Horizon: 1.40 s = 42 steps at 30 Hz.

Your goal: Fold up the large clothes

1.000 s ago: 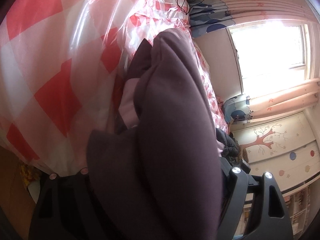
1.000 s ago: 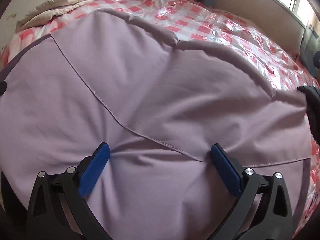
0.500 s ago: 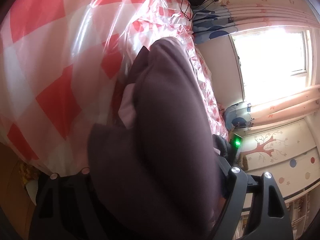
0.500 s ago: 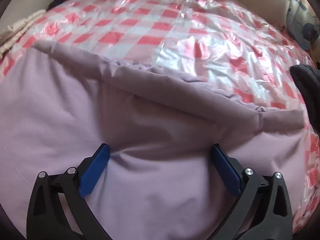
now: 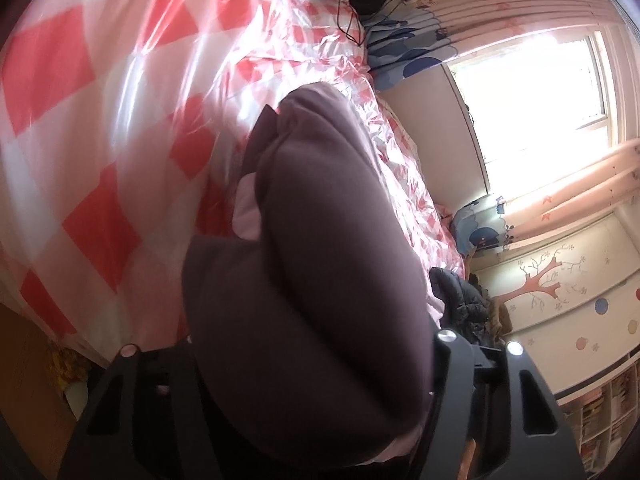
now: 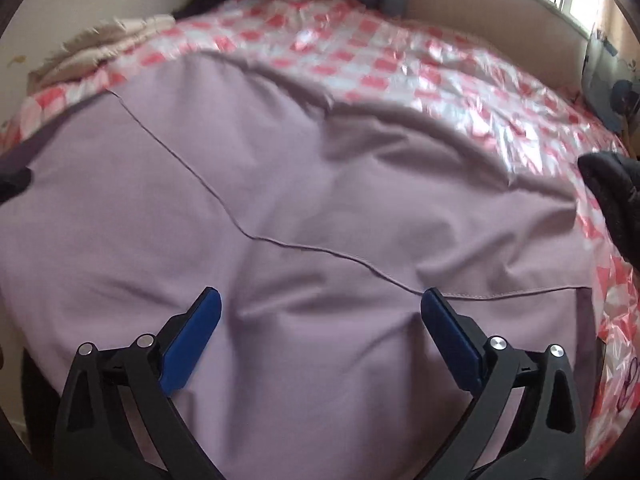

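**Mid-fold: one edge bunched up, most of the garment still spread**

Nearest us, our left tongs (image 5: 304, 392) are closing on a thick roll of the mauve garment (image 5: 320, 248). The bunched cloth fills the gap between the two arms, though the pads themselves are hidden under it, so we cannot tell whether they press yet. Our right tongs (image 6: 320, 312) stand spread wide, their two blue pads (image 6: 192, 336) just over the flat cloth and pinching nothing.

The garment (image 6: 280, 200) lies across the near half of the bed (image 6: 440, 68), mostly smooth, with one long seam running over it and a raised ridge along its far edge. We judge the fold begun but far from finished: one side is gathered, the broad panel still has to come over.

We count one mauve garment, two tongs, one beige pile (image 6: 92, 56) at the far left, one dark jacket (image 6: 616, 196) at the right, and one window (image 5: 532, 92) beyond.
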### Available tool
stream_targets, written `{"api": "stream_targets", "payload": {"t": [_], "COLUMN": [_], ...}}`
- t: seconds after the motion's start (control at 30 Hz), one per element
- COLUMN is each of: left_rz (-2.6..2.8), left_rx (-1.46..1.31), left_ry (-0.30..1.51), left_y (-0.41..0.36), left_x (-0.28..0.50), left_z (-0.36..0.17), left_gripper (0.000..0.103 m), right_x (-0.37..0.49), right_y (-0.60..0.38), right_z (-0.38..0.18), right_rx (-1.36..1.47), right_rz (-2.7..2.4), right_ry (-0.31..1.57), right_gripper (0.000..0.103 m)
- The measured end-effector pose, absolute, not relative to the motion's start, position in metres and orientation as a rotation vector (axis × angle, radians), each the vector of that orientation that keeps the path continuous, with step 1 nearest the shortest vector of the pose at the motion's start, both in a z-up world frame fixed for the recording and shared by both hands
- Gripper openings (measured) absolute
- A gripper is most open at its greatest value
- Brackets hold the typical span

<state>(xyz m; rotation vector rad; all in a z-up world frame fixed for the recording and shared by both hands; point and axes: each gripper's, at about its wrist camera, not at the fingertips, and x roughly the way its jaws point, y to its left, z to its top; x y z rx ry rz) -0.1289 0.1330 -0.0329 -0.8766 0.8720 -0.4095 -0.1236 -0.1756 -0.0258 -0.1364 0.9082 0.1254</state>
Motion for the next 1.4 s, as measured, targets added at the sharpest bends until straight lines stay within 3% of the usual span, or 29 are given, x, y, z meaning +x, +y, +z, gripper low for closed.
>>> {"api": "stream_targets", "payload": {"t": [0.23, 0.7, 1.07, 1.23, 1.4], "left_rz": [-0.471, -0.700, -0.885, -0.908, -0.895], "left_rx": [-0.719, -0.325, -0.042, 0.191, 0.298], "left_ry": [0.800, 0.680, 0.709, 0.713, 0.697], "left_y": [0.100, -0.053, -0.216, -0.284, -0.309], "left_x": [-0.145, -0.176, -0.201, -0.231, -0.247], "left_z": [0.007, 0.093, 0.083, 0.048, 0.029], "left_gripper": [0.048, 0.041, 0.041, 0.041, 0.042], "right_x": [-0.131, -0.173, -0.244, -0.250, -0.196], "right_y": [-0.164, -0.221, -0.447, -0.503, -0.487], "right_z": [-0.055, -0.030, 0.022, 0.077, 0.120], "right_rx": [-0.179, 0.014, 0.670, 0.671, 0.489], "right_rz": [0.123, 0.240, 0.219, 0.145, 0.171], "right_ry": [0.901, 0.865, 0.674, 0.571, 0.688], "right_gripper": [0.097, 0.097, 0.097, 0.097, 0.097]}}
